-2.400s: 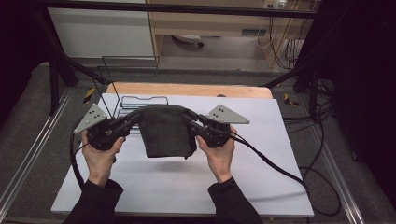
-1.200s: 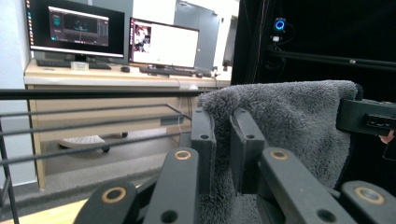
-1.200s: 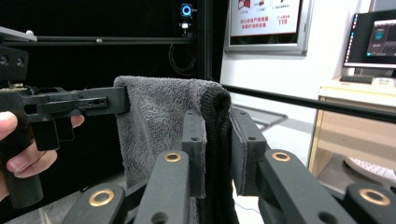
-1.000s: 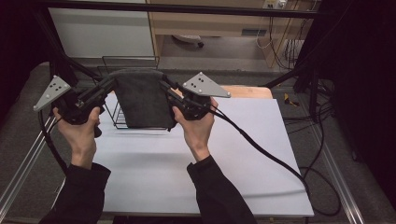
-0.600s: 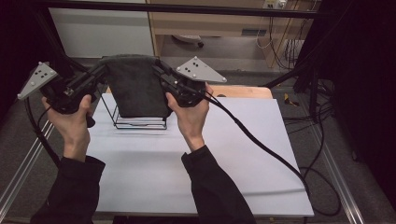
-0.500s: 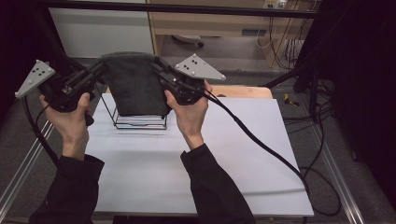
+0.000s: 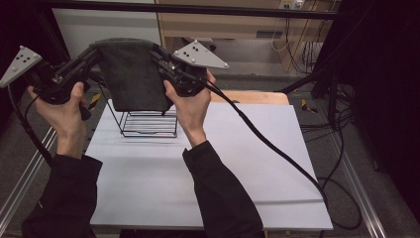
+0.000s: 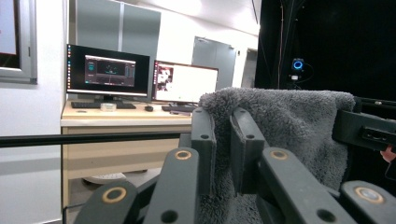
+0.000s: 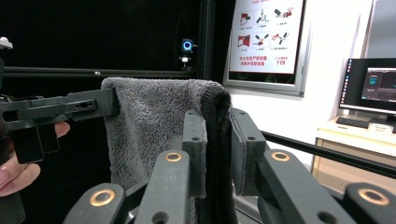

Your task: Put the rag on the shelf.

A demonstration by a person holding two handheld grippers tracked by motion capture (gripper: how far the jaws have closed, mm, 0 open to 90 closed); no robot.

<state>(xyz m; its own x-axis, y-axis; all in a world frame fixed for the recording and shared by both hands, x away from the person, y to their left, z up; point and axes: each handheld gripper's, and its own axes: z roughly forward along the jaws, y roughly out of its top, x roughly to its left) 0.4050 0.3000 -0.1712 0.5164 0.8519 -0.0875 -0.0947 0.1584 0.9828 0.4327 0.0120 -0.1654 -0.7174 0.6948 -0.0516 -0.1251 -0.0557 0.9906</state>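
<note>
- White desk [image 7: 208, 163] lies below, with a wire rack [image 7: 148, 121] standing on it under both tools.
- Left tool [image 7: 91, 53] is clenched on one top corner of the grey towel [image 7: 133, 74]; right tool [image 7: 157, 53] grips the other corner.
- Towel hangs stretched between them, its hem just above the rack.
- To drape it well, I judge: keep both tools level, hold the top edge taut, and centre it over the rack before lowering.
</note>
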